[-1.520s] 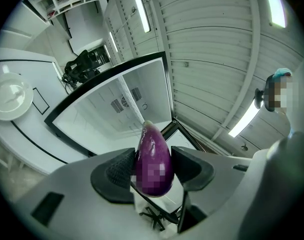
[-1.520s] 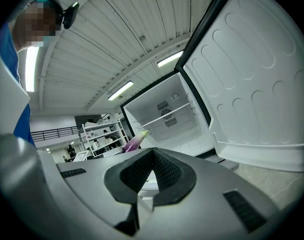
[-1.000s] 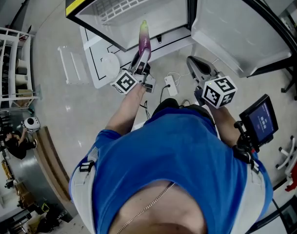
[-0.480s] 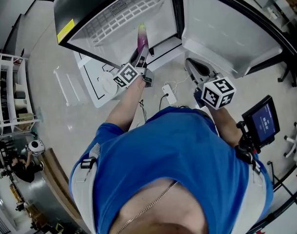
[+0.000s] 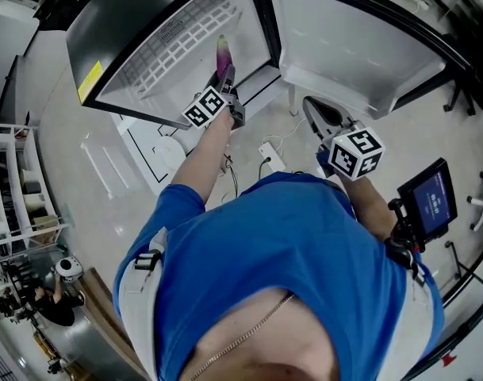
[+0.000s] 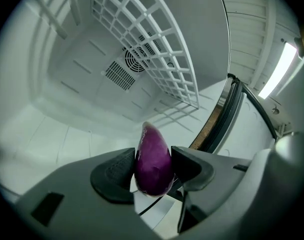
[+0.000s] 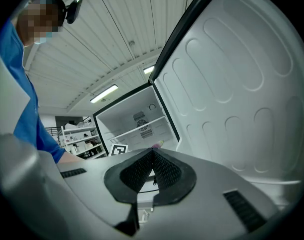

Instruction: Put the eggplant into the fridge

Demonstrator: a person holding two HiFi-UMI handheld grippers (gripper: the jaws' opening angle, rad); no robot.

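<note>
Eggplant [image 6: 152, 165] is clamped between the left gripper's [image 5: 226, 78] jaws, held tip-first inside the open fridge [image 6: 67, 99], seemingly for laying down. The right gripper's [image 7: 152, 156] jaws are pressed together, empty, near the door [image 7: 241, 84].

open fridge bay [image 6: 67, 109] below wire shelf [image 6: 156, 49]

- You've carried your left gripper [image 5: 227, 80] forward and down, from the doorway into the open fridge [image 5: 138, 22].
- The eggplant [image 5: 223, 54] it clamps now reaches inside, its tip below the wire shelf [image 5: 178, 44].
</note>
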